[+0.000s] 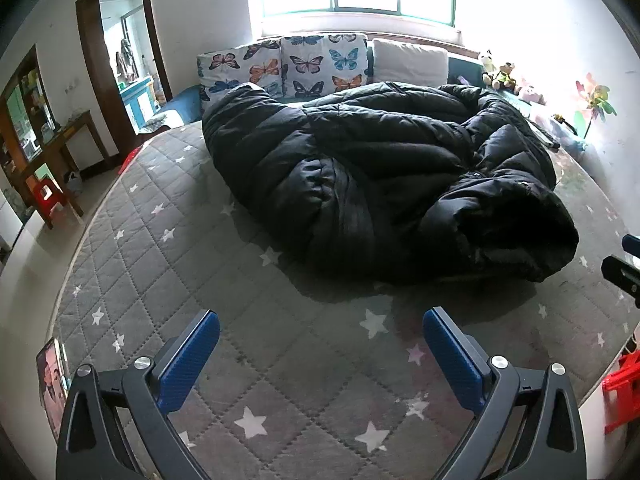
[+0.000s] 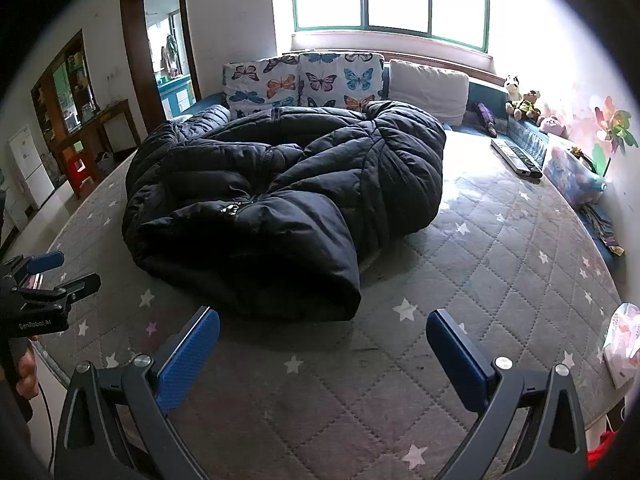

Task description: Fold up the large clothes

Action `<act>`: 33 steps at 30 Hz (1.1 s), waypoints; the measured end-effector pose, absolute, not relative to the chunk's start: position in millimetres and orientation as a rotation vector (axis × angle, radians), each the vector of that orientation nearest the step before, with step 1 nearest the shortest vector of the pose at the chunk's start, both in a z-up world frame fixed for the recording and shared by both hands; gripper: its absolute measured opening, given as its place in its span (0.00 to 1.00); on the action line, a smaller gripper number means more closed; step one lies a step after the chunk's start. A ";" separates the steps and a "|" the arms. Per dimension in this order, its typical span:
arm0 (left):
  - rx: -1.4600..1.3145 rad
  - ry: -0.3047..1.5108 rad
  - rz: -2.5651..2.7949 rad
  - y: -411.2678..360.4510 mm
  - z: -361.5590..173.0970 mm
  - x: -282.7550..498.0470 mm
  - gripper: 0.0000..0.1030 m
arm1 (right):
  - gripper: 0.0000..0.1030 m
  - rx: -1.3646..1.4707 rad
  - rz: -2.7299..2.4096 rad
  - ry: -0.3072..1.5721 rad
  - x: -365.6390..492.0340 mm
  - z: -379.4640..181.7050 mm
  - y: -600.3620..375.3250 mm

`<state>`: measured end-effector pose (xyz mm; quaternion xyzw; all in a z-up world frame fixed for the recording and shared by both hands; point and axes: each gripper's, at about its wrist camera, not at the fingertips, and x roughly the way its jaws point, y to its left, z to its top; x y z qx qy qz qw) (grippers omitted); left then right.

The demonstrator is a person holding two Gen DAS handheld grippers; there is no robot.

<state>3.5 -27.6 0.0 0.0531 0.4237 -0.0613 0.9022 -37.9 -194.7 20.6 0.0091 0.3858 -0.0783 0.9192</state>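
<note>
Bedding first: a grey quilted mattress cover with white stars (image 1: 168, 208) carries a bulky black quilted puffer coat (image 1: 360, 168), lying ahead of the left gripper (image 1: 320, 354), apart from its blue-padded fingers (image 1: 188, 360), which stand spread wide with nothing between them. The coat is crumpled, its hood end nearest. Butterfly-print pillows (image 1: 280, 66) lean behind it.

From the right wrist, the right gripper (image 2: 322, 354) is likewise released and empty, the coat (image 2: 280, 200) just beyond and left of centre, zipper visible among its folds. The left gripper (image 2: 44, 276) shows at the left edge, held by a hand (image 2: 26, 372).
</note>
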 end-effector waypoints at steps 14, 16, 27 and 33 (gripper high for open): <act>0.112 0.881 -0.129 -30.4 1.9 5.9 1.00 | 1.00 0.019 -0.151 0.799 -37.0 20.3 -193.4; 0.114 0.881 -0.126 -30.2 1.5 6.9 1.00 | 1.00 0.019 -0.149 0.800 -36.2 20.0 -193.3; 0.119 0.884 -0.126 -29.6 1.1 11.6 1.00 | 1.00 0.013 -0.133 0.806 -33.0 19.2 -192.3; 0.119 0.885 -0.123 -30.0 2.0 14.0 1.00 | 1.00 0.007 -0.131 0.807 -31.3 18.4 -192.2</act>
